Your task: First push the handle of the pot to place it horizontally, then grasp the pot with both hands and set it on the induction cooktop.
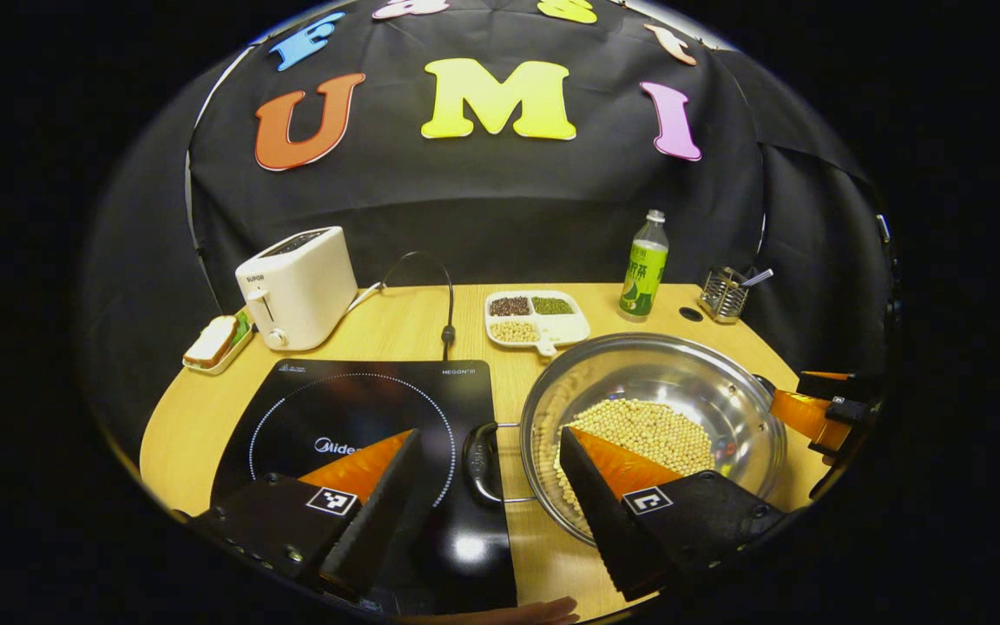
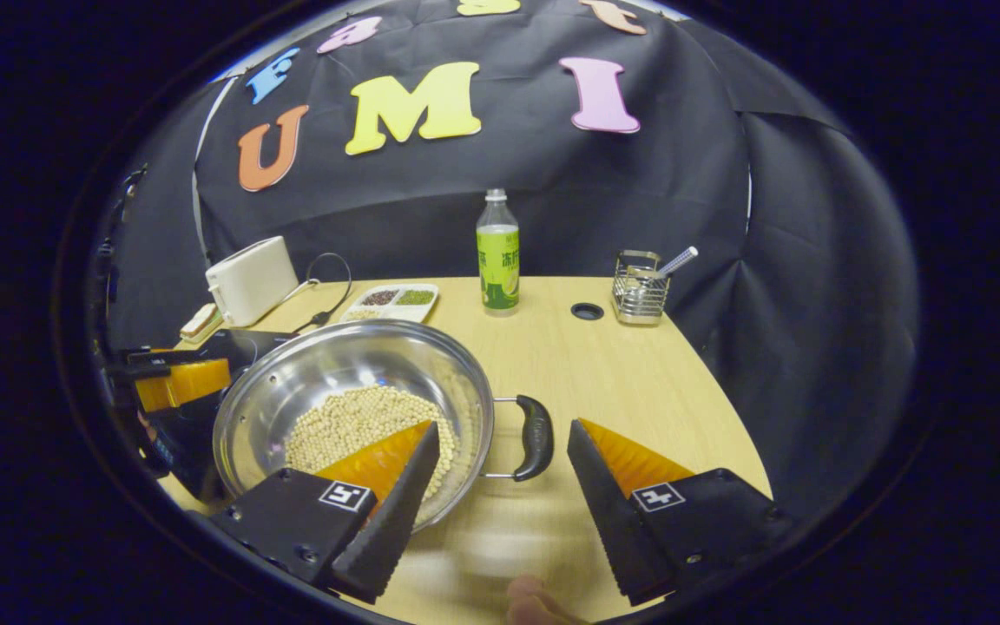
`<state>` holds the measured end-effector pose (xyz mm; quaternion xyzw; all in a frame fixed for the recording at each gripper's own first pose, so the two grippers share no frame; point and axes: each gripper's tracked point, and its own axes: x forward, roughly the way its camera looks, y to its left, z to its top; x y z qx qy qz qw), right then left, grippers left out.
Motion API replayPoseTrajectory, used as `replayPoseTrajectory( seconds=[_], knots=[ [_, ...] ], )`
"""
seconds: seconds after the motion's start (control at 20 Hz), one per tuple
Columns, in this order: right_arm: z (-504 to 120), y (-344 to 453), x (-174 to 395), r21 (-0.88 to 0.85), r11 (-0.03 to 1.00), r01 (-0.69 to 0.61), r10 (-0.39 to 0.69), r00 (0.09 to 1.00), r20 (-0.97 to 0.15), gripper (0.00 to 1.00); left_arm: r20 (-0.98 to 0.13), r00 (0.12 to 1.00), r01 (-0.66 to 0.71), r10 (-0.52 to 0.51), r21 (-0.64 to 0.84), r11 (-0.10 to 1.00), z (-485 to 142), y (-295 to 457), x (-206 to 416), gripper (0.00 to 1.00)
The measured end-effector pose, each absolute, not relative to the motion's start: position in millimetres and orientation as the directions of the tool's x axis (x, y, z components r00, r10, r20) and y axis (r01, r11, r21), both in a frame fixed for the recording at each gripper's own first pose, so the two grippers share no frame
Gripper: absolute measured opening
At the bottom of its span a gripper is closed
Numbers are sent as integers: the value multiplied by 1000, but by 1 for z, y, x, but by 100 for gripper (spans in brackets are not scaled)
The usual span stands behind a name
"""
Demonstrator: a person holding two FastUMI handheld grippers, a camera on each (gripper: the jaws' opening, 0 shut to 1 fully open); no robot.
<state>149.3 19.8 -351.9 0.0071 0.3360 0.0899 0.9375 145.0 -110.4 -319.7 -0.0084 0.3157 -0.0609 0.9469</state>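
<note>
A steel pot [image 1: 665, 369] holding soybeans [image 1: 648, 430] sits on the wooden table, just right of the black induction cooktop [image 1: 352, 408]. One black loop handle [image 1: 480, 463] reaches over the cooktop's edge and lies between the fingers of my left gripper [image 1: 491, 434], which is open. In the right gripper view, the pot [image 2: 352, 365] has its other handle [image 2: 536, 437] between the fingers of my right gripper [image 2: 502, 425], also open. Each gripper also shows past the pot's far rim in the other's view: the right gripper [image 1: 821, 408] and the left gripper [image 2: 174, 382].
Along the back stand a white toaster [image 1: 296, 286], a small dish with bread [image 1: 215, 343], a divided tray of beans [image 1: 537, 317], a green bottle [image 1: 644, 278] and a wire holder [image 1: 723, 293]. A cable [image 1: 446, 330] runs to the cooktop. Bare table [image 2: 639, 373] lies right of the pot.
</note>
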Motion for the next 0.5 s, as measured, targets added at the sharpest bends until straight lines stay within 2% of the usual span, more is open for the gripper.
replayPoseTrajectory(
  seconds=[0.25, 0.45, 0.5],
  knots=[
    [-381, 20, 167, 65, 991, -116, 130, 745, -655, 94, -669, 726, 115, -155, -104, 988, -346, -119, 148, 95],
    [-392, 27, 171, 87, 989, -124, 150, 725, -672, 94, -706, 690, 116, -161, -111, 987, -358, -117, 150, 95],
    [-393, 26, 171, 86, 989, -120, 147, 724, -674, 94, -707, 687, 122, -167, -115, 986, -358, -120, 148, 91]
  ],
)
